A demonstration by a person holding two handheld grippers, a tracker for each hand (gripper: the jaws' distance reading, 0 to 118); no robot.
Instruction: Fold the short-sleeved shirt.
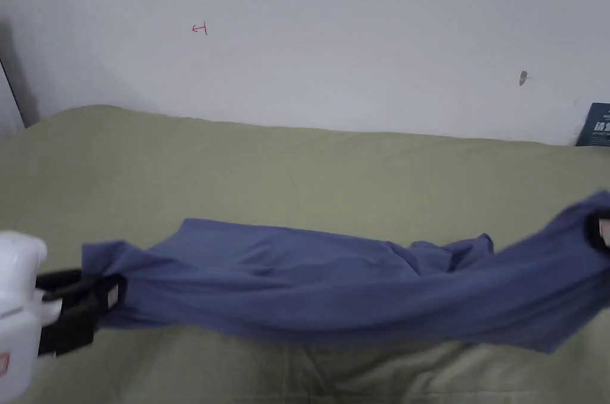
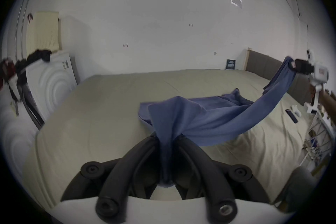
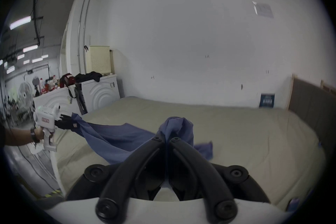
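Bed (image 1: pixel 298 179) w/ an olive-green sheet is taking up most of the scene, running back to a white wall (image 1: pixel 333 36). A padded grey headboard (image 3: pixel 312 100) is standing at the bed's right end, and white appliances (image 3: pixel 101 93) w/ ring-patterned fronts are sitting past its left end, dark clothes (image 3: pixel 89 76) heaped on top.

Blue short-sleeved shirt (image 1: pixel 310 280) is hanging stretched lengthwise between your two grippers, above the near half of the bed. Its far part is lying crumpled on the sheet approx. mid-bed, while the near edge is sagging in a long curve off the sheet.

You're holding the left gripper (image 1: pixel 104 298) at the shirt's left end; in the left gripper view (image 2: pixel 166 138) both black jaws are closing in on a bunched fold of blue cloth that's running down between them, so it's clamped tight on the shirt. You're holding the right gripper (image 3: pixel 168 140) at the shirt's right end, raised higher; its jaws are meeting at the tips w/ a gather of cloth pinched there & puffing up just beyond them. In the head view that gripper is sitting at the frame's right edge, mostly covered by fabric.

A dark remote (image 2: pixel 291 116) is lying on the sheet near the right side, well apart from the shirt.
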